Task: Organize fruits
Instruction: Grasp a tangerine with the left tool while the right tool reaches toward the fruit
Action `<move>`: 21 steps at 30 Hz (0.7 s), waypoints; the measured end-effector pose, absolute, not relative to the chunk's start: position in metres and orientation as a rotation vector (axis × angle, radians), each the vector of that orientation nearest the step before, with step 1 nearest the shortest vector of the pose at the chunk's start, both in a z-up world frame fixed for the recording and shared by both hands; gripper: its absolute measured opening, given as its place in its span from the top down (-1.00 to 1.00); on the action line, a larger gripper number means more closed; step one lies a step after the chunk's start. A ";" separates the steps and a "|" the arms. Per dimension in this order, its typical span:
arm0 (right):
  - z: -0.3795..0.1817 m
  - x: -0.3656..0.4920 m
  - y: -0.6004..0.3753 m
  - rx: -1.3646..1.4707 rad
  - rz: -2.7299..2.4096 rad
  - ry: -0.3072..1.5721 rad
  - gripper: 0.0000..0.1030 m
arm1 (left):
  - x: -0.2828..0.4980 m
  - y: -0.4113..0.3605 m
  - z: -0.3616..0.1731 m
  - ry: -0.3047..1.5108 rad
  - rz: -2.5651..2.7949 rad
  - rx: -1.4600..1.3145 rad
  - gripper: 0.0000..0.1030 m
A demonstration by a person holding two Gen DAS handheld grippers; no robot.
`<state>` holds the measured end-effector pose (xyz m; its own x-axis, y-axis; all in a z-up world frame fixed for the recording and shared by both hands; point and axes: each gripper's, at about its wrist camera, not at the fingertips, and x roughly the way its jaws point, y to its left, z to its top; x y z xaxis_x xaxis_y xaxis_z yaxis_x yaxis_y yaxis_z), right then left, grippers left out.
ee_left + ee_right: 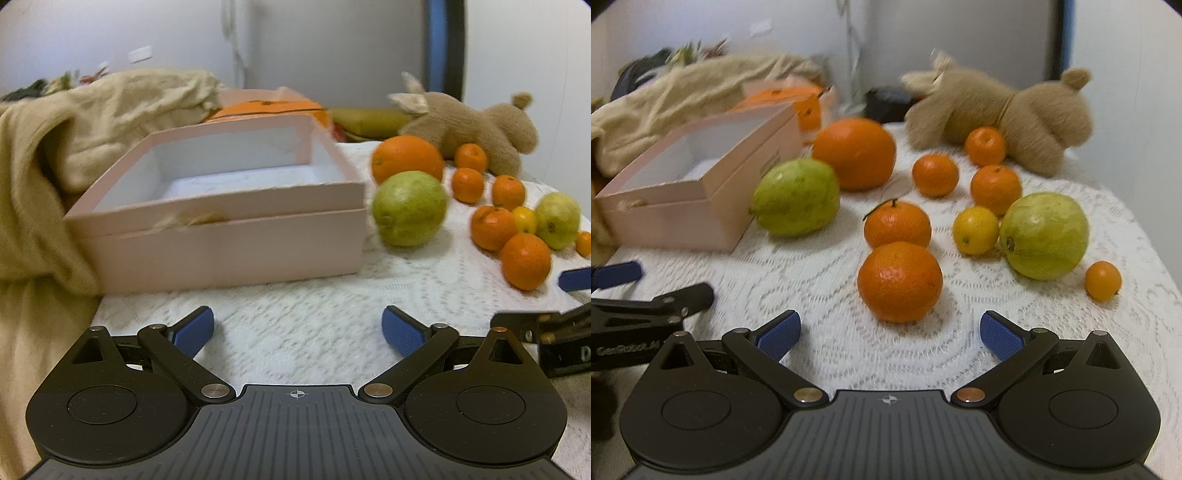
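Right wrist view, stock as laid out: one pink box (713,206), open-topped and white inside, is stood at the left of a worktop (831,280) covered with a white lace cloth; no fruit is seen in the part of the box interior that shows, in either view. All the fruit seen is on the cloth, so the sorting is judged barely begun, with every piece left to be moved. Listed loose: one large orange (855,153) near the box corner; one green guava (798,197) just beside the box wall, its long axis running roughly left to right with the pointed stem end turned toward the box; a second guava (1045,236) at the right, blossom end turned toward the camera and left; a yellow citrus (975,230) touching or nearly touching it; several tangerines, the nearest tangerine (899,282) lying just ahead of the right tongs (890,334); one very small orange fruit (1102,280) at far right. A plush toy (1004,114) is laid on its side behind the fruit, and a beige cloth (110,110) is heaped behind the box. The right tongs are spread wide and hold nothing. The left tongs (297,332) are likewise spread wide and empty, aimed between the box and the first guava.
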<state>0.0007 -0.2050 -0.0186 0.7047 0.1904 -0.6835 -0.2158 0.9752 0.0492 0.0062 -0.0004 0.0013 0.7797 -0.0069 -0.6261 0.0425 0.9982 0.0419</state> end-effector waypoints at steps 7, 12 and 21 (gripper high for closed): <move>-0.012 -0.004 -0.221 -0.101 0.368 0.836 -1.00 | 0.031 -0.010 0.055 0.644 -0.288 -0.139 -0.94; -0.018 -0.017 -0.218 -0.131 0.362 0.747 -1.00 | 0.037 -0.033 0.056 0.684 -0.340 -0.076 -0.89; 0.048 -0.003 -0.309 -0.004 0.099 0.515 -0.79 | 0.026 -0.062 0.053 0.704 -0.409 -0.019 -0.39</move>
